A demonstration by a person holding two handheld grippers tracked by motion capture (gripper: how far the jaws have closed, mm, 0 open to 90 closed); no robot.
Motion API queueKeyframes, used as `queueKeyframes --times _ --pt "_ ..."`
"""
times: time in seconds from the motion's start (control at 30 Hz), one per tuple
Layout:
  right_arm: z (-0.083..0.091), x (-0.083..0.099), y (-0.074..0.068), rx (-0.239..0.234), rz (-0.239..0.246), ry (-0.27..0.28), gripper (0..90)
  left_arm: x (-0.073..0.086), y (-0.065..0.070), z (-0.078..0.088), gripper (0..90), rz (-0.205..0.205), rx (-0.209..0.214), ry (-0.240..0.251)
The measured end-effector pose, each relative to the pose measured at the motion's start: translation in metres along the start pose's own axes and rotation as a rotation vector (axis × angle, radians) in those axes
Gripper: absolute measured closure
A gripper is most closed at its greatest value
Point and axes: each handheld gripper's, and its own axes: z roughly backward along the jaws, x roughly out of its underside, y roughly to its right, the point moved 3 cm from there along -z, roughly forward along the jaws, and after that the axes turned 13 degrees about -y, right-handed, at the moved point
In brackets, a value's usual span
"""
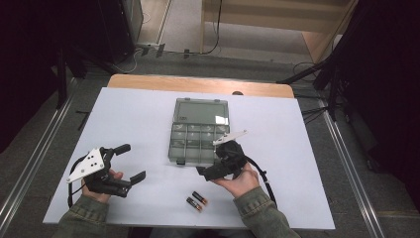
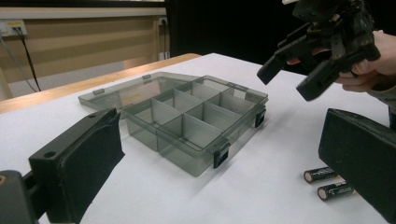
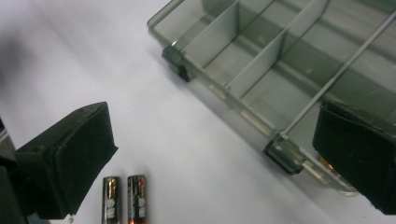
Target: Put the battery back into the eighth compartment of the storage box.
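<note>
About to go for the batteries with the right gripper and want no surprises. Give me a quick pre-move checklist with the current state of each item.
1. Right gripper jaws open, nothing between them: ok.
2. Two batteries lie side by side on the table, free of the grippers: ok.
3. Organizer box lid open, laid flat: ok.
4. Compartments near the front edge clear: ok; far ones cannot tell.
5. Left gripper jaws open, off to the side of the batteries: ok.
6. Which way the battery ends face: cannot tell.
</note>
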Motion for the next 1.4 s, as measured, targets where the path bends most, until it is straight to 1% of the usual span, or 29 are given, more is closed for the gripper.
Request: queueKeyframes --times 0.07,0.1,0.13,0.23,0.27,0.3,0.5,0.6,0.77,0.9,0.97,1.1,1.17,1.23,1.27,1.33,1.4 --pt "-0.003 0.0 -0.004 -0.011 0.02 -0.025 0.0 0.0 0.0 0.0 0.0 -0.001 0.0 0.0" --pt "-0.003 0.0 -0.004 -0.011 0.02 -0.025 0.0 0.0 0.0 0.0 0.0 -0.001 0.0 0.0" --pt "-0.005 0.001 -0.008 -0.015 0.033 -0.053 0.0 0.0 0.0 0.0 0.0 0.0 -0.001 0.0" --pt "-0.009 0.001 -0.013 -0.017 0.054 -0.084 0.0 0.0 0.0 0.0 0.0 -0.001 0.0 0.0" --pt "-0.009 0.001 -0.013 -0.017 0.054 -0.084 0.0 0.0 0.0 0.0 0.0 -0.001 0.0 0.0" --pt "-0.011 0.001 -0.015 -0.02 0.065 -0.109 0.0 0.0 0.0 0.0 0.0 0.0 0.001 0.0" --pt "-0.018 0.003 -0.02 -0.014 0.094 -0.174 0.0 0.0 0.0 0.0 0.0 -0.001 0.001 -0.001" --pt "-0.021 0.004 -0.022 -0.02 0.113 -0.204 0.0 0.0 0.0 0.0 0.0 -0.001 0.002 -0.001" --pt "-0.026 0.006 -0.027 -0.005 0.147 -0.253 0.0 0.0 0.0 0.0 0.0 0.0 0.002 -0.001" --pt "-0.032 0.008 -0.029 0.022 0.163 -0.305 0.2 0.0 0.0 -0.001 0.0 0.0 0.002 -0.001" --pt "-0.034 0.009 -0.03 0.03 0.161 -0.332 0.2 0.0 0.0 -0.001 0.0 0.0 0.003 -0.001" --pt "-0.037 0.01 -0.032 0.031 0.17 -0.356 0.6 0.0 0.0 -0.001 0.0 0.001 0.003 -0.002" --pt "-0.038 0.011 -0.033 0.033 0.177 -0.369 3.5 0.0 0.0 -0.001 0.0 0.001 0.003 -0.002" --pt "-0.039 0.012 -0.034 0.029 0.195 -0.38 9.0 0.0 0.0 -0.001 0.0 0.0 0.003 -0.001" --pt "-0.039 0.012 -0.034 0.029 0.195 -0.38 9.0 0.0 0.0 -0.001 0.0 0.0 0.003 -0.001" --pt "-0.04 0.013 -0.036 0.036 0.208 -0.399 14.6 0.0 0.0 0.0 0.0 0.0 0.003 -0.002" --pt "-0.041 0.014 -0.037 0.033 0.217 -0.409 16.2 0.0 0.0 -0.001 0.0 0.0 0.002 -0.002"
